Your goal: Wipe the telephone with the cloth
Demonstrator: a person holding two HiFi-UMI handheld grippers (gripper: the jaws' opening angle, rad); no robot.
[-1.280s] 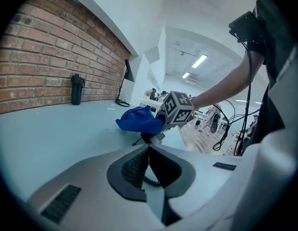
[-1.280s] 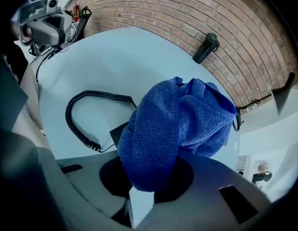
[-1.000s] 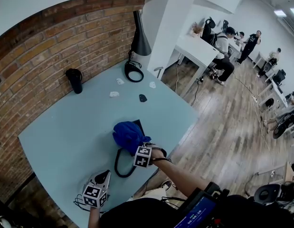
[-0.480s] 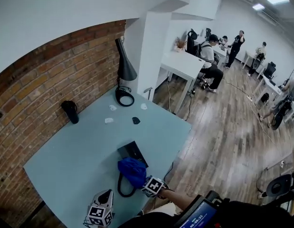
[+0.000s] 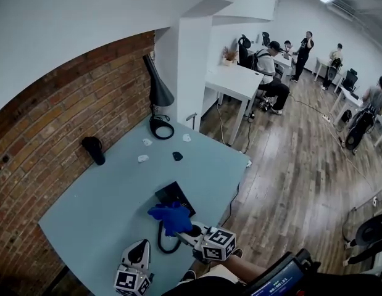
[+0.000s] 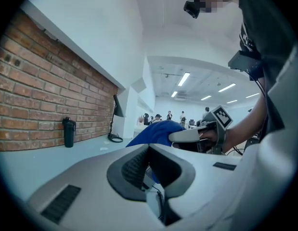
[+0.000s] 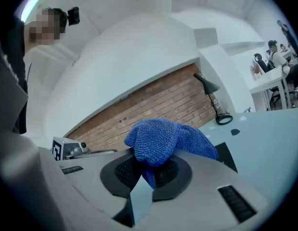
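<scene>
The only print in sight is the black-and-white square markers on the cubes of the two tongs, plus pale digits on a small blue screen (image 5: 271, 280) at the lower edge of the head view, too small to read. The right tongs (image 5: 182, 227) are fully closed on a bunched blue cloth (image 5: 171, 216). The right gripper view shows a fold of it pinched between the pads while the rest billows over the tips. The left gripper view shows the cloth carried in the air above the pale blue surface (image 5: 110, 190). The left tongs (image 5: 141, 248) sit at the near edge of the surface with their jaws together and nothing gripped. A thin dark cord shows through the gap under them. The black telephone (image 5: 173, 195) lies on the surface just beyond the cloth, its near end covered by the cloth in the head view. Its cord (image 5: 161, 244) loops toward the near edge, partly behind the right tongs. No handset can be made out.
</scene>
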